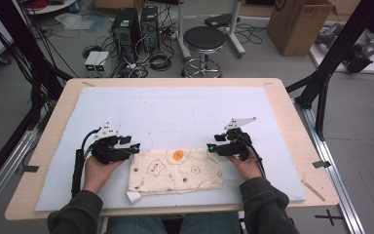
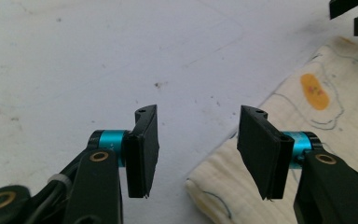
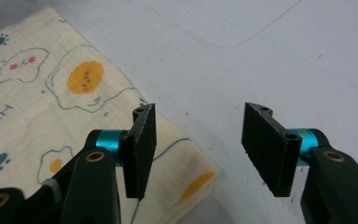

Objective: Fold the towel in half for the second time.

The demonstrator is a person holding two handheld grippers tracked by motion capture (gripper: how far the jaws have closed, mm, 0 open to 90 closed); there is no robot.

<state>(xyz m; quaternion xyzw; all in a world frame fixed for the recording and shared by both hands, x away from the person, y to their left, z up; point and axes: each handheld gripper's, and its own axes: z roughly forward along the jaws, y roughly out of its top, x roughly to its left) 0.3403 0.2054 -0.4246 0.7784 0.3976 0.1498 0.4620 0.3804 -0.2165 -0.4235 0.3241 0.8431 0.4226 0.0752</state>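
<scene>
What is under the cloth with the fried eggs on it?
The cloth lies flat on a pale blue mat, which covers a wooden table. The mat shows all around it. Whether anything small hides beneath cannot be seen; the cloth covers that spot.

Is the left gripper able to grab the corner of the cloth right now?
Probably yes. The left gripper is open, and the cloth corner lies flat just by its jaws on the white mat, with nothing between them.

One folded cloth (image 1: 175, 170) is lying on one table (image 1: 292, 122) — two grippers — left gripper (image 1: 135, 146), right gripper (image 1: 210, 146) — are flanking it.
</scene>
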